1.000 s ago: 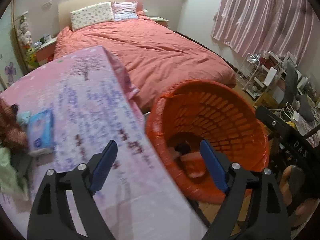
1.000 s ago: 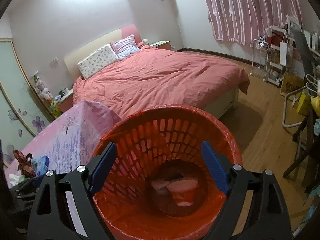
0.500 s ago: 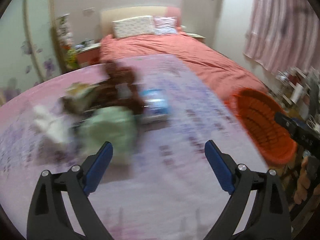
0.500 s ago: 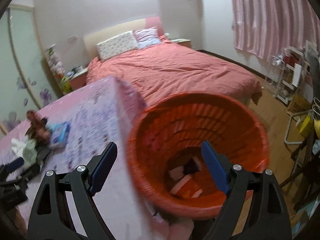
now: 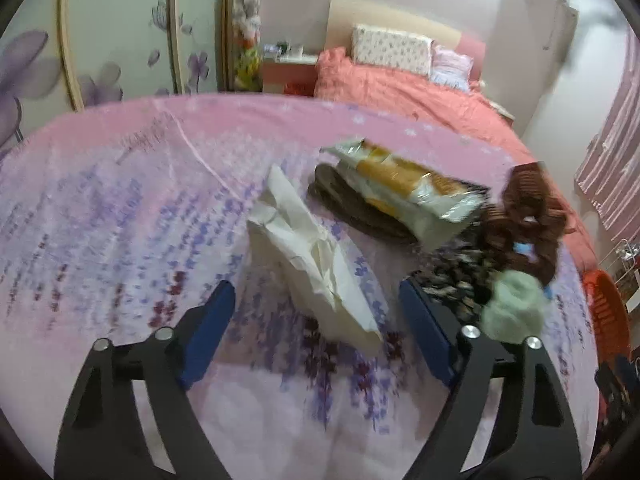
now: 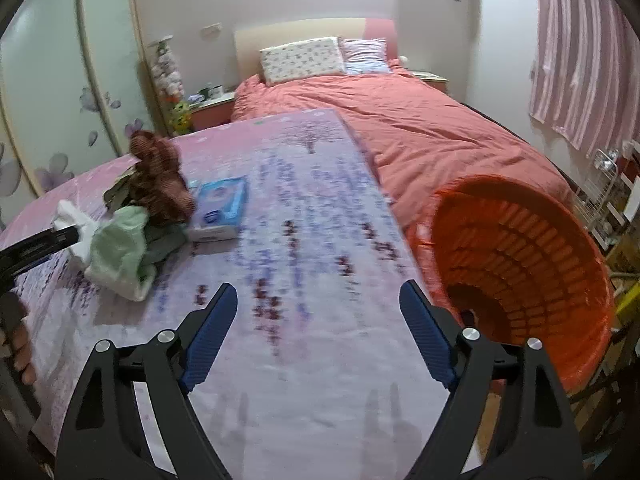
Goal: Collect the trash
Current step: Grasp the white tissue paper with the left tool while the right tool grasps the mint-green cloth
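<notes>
My left gripper (image 5: 316, 320) is open and empty, low over the pink flowered table (image 5: 120, 208). A crumpled white paper wrapper (image 5: 308, 252) lies between and just beyond its fingers. Behind it lie a yellow-and-white snack bag (image 5: 404, 188), a brown crumpled piece (image 5: 528, 216) and a pale green wad (image 5: 516, 308). My right gripper (image 6: 318, 332) is open and empty above the table's near right side. The orange trash basket (image 6: 520, 264) stands off the table's right edge, with dark trash showing at its bottom. The same pile shows in the right wrist view, with the green wad (image 6: 120, 248) in front.
A blue tissue pack (image 6: 220, 208) lies next to the pile. A bed with a coral cover (image 6: 420, 128) stands behind the table. A wardrobe with flower panels (image 5: 100, 32) is at the left. A wire rack (image 6: 604, 196) stands by the striped curtain at the right.
My left gripper has swung left from the basket across the table to the trash pile. My right gripper has moved left from over the basket to over the table.
</notes>
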`<state>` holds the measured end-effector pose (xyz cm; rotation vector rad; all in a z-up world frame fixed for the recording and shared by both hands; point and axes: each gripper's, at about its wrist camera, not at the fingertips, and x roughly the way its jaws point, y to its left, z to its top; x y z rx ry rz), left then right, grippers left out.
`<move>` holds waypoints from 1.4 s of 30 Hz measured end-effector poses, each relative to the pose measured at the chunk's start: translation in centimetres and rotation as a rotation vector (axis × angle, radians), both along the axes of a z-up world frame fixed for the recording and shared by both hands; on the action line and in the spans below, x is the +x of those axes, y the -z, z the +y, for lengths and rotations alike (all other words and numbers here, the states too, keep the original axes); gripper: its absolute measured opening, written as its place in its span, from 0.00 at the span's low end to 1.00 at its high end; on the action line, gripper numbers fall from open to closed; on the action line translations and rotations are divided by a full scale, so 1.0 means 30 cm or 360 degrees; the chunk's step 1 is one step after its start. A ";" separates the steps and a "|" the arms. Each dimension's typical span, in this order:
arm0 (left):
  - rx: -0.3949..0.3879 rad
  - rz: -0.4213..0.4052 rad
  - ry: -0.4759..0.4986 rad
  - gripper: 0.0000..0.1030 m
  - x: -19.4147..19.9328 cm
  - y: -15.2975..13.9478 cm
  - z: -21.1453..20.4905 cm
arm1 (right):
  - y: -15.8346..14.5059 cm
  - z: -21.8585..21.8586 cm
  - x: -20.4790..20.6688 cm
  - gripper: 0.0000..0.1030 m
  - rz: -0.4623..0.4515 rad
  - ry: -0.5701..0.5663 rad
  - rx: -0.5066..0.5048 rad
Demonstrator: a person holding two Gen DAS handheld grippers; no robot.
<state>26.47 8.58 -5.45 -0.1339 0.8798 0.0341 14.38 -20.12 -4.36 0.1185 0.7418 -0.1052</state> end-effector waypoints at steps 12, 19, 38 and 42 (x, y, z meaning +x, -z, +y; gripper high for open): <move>0.0205 0.0078 -0.0045 0.32 0.040 0.063 0.093 | 0.010 0.212 0.079 0.60 0.0028 -0.0260 0.0093; 0.0211 0.0056 -0.0050 0.34 0.023 0.073 0.130 | 0.000 0.314 0.136 0.54 0.0029 -0.0357 0.0210; 0.0212 0.0056 -0.0050 0.35 0.024 0.081 0.139 | -0.021 0.140 0.081 0.05 0.0062 -0.0103 0.0121; 0.0220 0.0058 -0.0051 0.35 0.025 0.081 0.138 | -0.003 0.071 0.086 0.06 0.0113 -0.0016 0.0074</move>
